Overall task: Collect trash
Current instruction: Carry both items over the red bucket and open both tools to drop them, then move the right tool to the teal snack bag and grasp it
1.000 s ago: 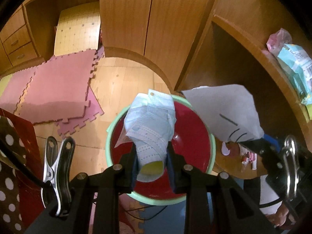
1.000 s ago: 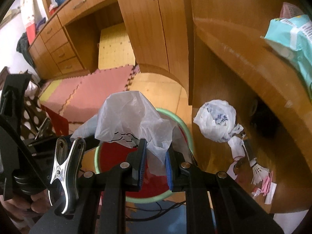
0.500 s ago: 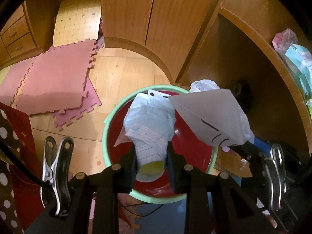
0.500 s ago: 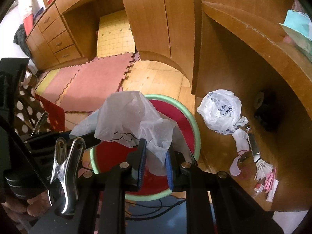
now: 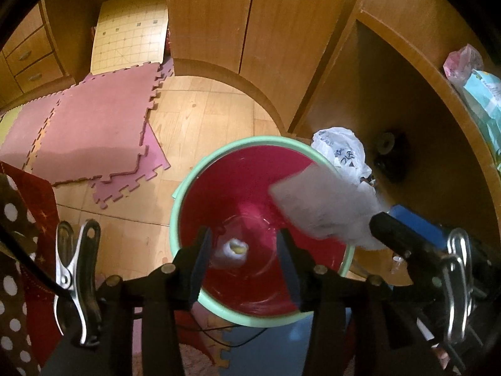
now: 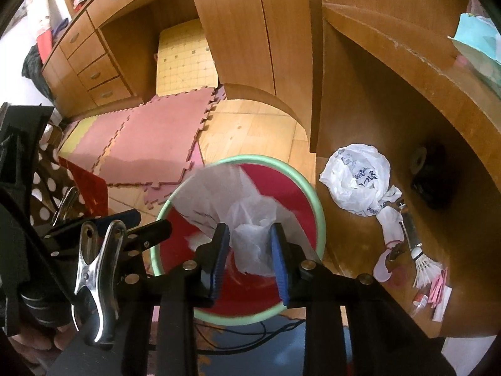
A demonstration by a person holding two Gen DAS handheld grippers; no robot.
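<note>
While my left claw [image 5: 241, 247] opens empty over the bin [image 5: 188, 197], wad [image 5: 233, 250] inside, my right claw [image 6: 249, 250] opens around a bag [image 6: 250, 244].

Floor [image 5: 200, 119]: mats [image 5: 94, 134], seemingly bin [image 5: 188, 194].

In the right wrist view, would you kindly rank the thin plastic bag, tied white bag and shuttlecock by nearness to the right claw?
1. Thin plastic bag: between the opening right claw.
2. Tied white bag: upper right, on the shelf.
3. Shuttlecock: far right.
</note>
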